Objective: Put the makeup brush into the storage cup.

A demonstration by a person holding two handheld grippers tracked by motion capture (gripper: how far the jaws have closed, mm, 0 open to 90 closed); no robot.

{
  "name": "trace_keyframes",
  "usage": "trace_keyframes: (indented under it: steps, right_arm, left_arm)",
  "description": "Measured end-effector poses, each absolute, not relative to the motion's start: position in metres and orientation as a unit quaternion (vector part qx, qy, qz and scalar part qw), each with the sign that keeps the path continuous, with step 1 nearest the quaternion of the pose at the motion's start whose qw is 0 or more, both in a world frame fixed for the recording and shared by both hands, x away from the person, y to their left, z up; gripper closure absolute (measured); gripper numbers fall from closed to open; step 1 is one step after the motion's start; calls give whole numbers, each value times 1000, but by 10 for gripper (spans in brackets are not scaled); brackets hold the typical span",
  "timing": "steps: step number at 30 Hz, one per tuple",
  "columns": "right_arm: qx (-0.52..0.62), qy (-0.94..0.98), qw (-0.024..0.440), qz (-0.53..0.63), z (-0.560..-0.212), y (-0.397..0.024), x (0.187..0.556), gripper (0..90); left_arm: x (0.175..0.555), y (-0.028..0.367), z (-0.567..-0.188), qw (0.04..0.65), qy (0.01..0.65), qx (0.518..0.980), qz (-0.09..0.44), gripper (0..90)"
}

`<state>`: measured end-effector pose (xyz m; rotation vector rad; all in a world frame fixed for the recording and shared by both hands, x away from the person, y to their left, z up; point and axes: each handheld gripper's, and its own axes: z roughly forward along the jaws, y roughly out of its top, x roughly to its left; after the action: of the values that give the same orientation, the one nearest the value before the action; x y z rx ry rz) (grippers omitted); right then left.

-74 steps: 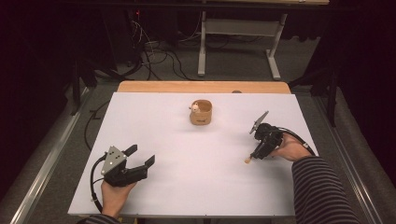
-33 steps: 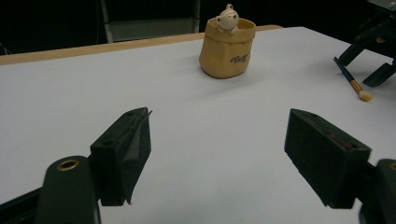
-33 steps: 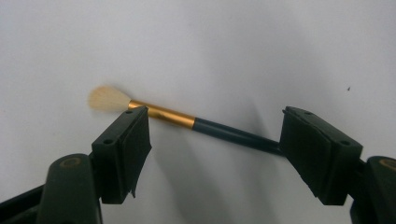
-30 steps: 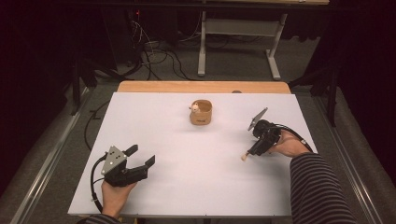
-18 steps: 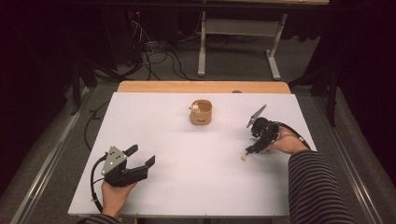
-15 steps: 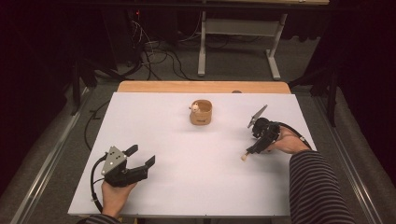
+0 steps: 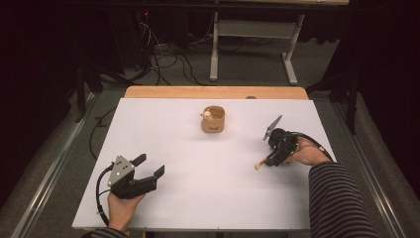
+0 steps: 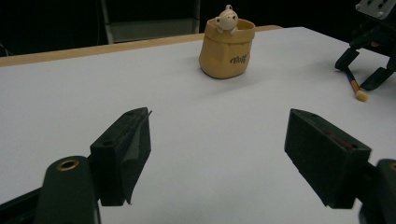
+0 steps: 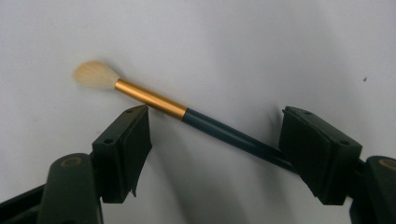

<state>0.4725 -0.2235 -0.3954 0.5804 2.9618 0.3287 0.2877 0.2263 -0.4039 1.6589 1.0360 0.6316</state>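
The right claw (image 9: 215, 154) stands released, wide astride a brush (image 9: 196, 119) lying flat on the white bench (image 7: 198, 198). The left claw (image 8: 217, 154) gapes empty. Far ahead of it sits a tan pouch (image 8: 227, 49), its dark lettering unreadable.

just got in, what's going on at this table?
A person holds a gripper in each hand over a white table. The right gripper is lowered over a makeup brush with a gold ferrule and dark handle, its open jaws straddling it, not yet clamped. The left gripper rests open. A tan pouch-shaped holder with a bear figure stands mid-table.
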Motion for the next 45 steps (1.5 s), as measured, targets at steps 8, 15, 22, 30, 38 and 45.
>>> trace_keyframes:
  steps: [8, 15, 22, 30, 38, 45]
  right_arm:
    - [203, 974, 47, 93, -394, -223, 470, 307]
    - [218, 971, 45, 84, -392, -225, 468, 380]
    - [238, 967, 47, 77, -390, -226, 466, 487]
    - [242, 967, 43, 69, -388, -226, 463, 647]
    - [246, 966, 37, 65, -388, -225, 462, 734]
    - [238, 969, 33, 61, -387, -225, 461, 823]
  left_arm:
    - [287, 227, -404, 517, 431, 691, 264, 236]
    - [287, 227, -404, 517, 432, 690, 263, 236]
    - [287, 226, -404, 516, 433, 691, 262, 234]
    - [288, 226, -404, 516, 432, 693, 260, 234]
    - [288, 226, -404, 516, 433, 693, 259, 234]
    - [288, 226, -404, 516, 433, 692, 257, 236]
